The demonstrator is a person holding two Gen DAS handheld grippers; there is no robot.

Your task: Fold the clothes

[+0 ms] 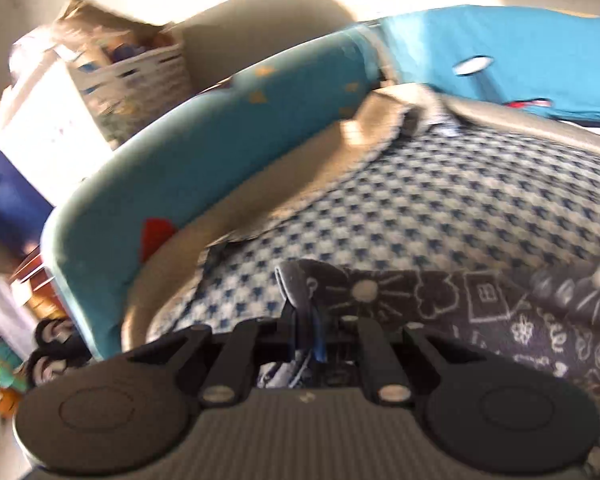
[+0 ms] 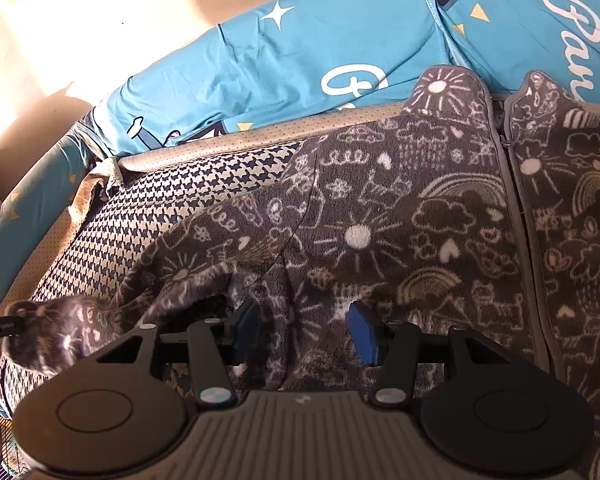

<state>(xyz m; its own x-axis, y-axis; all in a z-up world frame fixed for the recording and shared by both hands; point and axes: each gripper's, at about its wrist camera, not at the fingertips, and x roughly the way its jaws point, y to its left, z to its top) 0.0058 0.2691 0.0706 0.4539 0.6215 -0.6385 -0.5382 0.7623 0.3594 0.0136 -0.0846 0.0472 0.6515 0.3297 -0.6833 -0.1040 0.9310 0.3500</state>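
A dark grey fleece jacket with white doodle prints lies spread on a blue-and-white houndstooth cover, zipper to the right. My left gripper is shut on the sleeve cuff and holds it lifted; the sleeve end also shows at the left of the right wrist view. My right gripper is open, its blue pads resting low over the jacket body near the sleeve seam, with nothing between them.
Teal printed bolsters ring the bed's far and left sides. A white woven basket with clutter and a white box stand beyond the left bolster. Toys lie on the floor at left.
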